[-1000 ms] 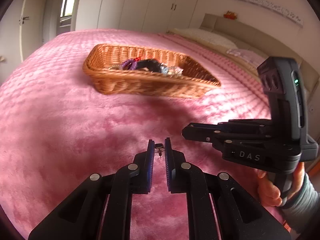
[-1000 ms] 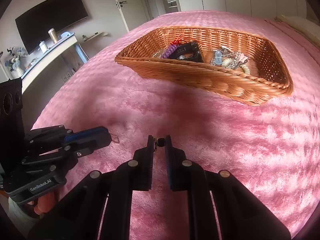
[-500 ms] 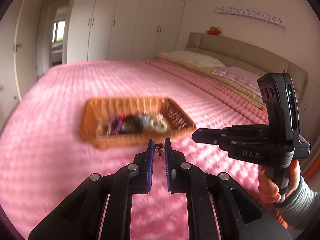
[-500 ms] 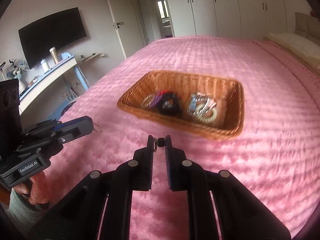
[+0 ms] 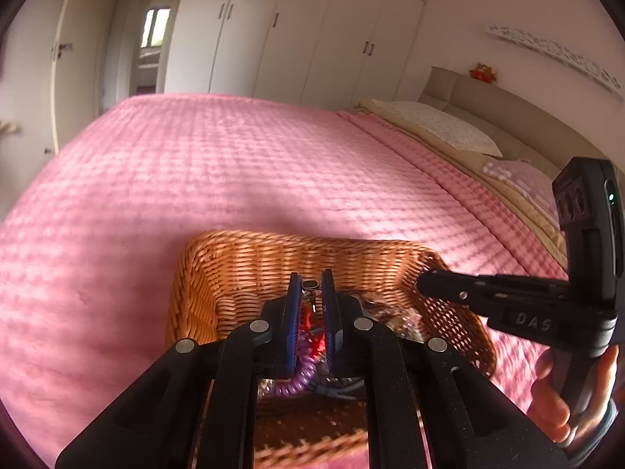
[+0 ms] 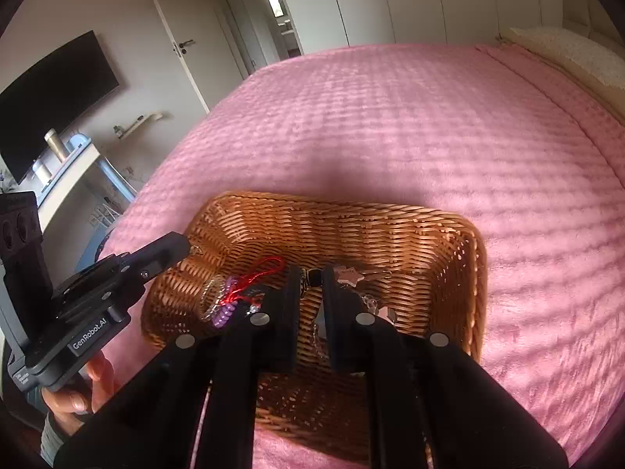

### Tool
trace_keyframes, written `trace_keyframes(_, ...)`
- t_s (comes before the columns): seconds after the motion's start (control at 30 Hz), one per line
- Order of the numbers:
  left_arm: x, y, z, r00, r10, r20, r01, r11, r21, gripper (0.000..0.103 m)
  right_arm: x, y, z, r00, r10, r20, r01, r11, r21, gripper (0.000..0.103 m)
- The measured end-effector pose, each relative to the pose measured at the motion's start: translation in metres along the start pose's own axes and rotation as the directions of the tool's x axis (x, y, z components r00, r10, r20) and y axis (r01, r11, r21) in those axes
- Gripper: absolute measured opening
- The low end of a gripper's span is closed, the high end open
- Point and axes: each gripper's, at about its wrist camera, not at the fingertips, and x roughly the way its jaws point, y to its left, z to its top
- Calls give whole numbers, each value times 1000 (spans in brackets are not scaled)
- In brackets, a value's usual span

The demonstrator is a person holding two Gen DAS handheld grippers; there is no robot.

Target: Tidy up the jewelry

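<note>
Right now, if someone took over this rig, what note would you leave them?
Left tongs: shut on a small clasp piece, above the wicker basket.
Right tongs: shut on a small dark piece, also over the basket.
In the basket: purple coil, red cord, star charms.
Done: both pieces carried to the basket.
Left: release both inside.

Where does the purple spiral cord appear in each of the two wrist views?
Left wrist view: purple spiral cord, bottom centre, between the claw arms, inside the woven wicker basket.
Right wrist view: same cord, lower left of centre, by the basket's left wall.
Shared landmark: the red string beside it.
</note>
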Motion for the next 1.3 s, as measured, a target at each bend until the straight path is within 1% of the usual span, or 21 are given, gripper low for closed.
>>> trace_keyframes(0.1,15,14,-2,1000,-6,-7,5,999,-49,9,27,2,3,999,-14,-43,14,1000,8,10)
trace_keyframes(0.23,27,17,-11,999,14,-32,-15,999,-49,9,47,3,4,997,-16,-80,17,1000,13,11)
trace_keyframes(0.33,31,21,-15,999,5,-47,-8,998,-57,9,54,1,5,995,-15,-99,18,999,35,12)
trace_keyframes(0.37,30,22,-15,999,6,-46,-9,998,-65,13,54,0,5,995,-8,-99,12,999,39,12)
trace_keyframes(0.4,29,24,-15,999,5,-43,-8,997,-74,26,53,0,7,995,-15,-96,18,999,38,12)
trace_keyframes(0.47,20,25,-14,1000,1,-18,-2,997,-79,37,48,0,7,996,-26,-80,29,999,30,20)
trace_keyframes(0.5,16,24,-13,1000,3,-5,-3,997,-71,39,44,0,7,997,-29,-69,31,999,27,26)
trace_keyframes(0.53,11,23,-13,1000,-1,3,2,998,-69,39,39,0,6,998,-33,-59,34,999,26,29)
trace_keyframes(0.67,-19,15,-14,999,-17,42,20,998,-62,47,9,4,-5,1000,-22,-14,22,1000,16,29)
trace_keyframes(0.77,-48,6,-22,997,-22,75,25,999,-43,49,-22,12,-22,999,-25,38,26,1000,-12,29)
trace_keyframes(0.8,-58,3,-25,996,-30,81,33,999,-41,49,-34,15,-30,998,-25,57,26,999,-28,29)
trace_keyframes(0.9,-89,-2,-36,990,-91,111,100,992,-71,49,-64,22,-55,994,-30,108,37,997,-69,29)
trace_keyframes(1.0,-118,-9,-51,986,-86,145,99,992,-82,51,-92,26,-84,987,-17,158,31,996,-82,29)
trace_keyframes(1.1,-139,-15,-75,985,-90,148,107,988,-110,54,-114,32,-117,974,-38,221,60,993,-97,29)
trace_keyframes(1.13,-145,-17,-85,986,-78,145,96,988,-123,54,-120,34,-129,969,-48,244,74,992,-99,29)
trace_keyframes(1.17,-151,-19,-93,987,-57,150,77,989,-126,57,-123,36,-141,964,-59,258,89,991,-105,29)
trace_keyframes(1.2,-156,-22,-101,987,-18,161,38,992,-121,62,-127,39,-151,960,-68,270,102,988,-115,32)
trace_keyframes(1.23,-160,-27,-109,984,28,173,-9,994,-110,65,-129,41,-160,954,-81,288,120,986,-119,43)
trace_keyframes(1.27,-163,-32,-119,978,92,188,-75,993,-97,71,-131,42,-169,945,-95,311,137,984,-117,51)
trace_keyframes(1.3,-165,-36,-127,970,140,200,-124,988,-93,74,-134,41,-178,936,-100,338,146,983,-114,66)
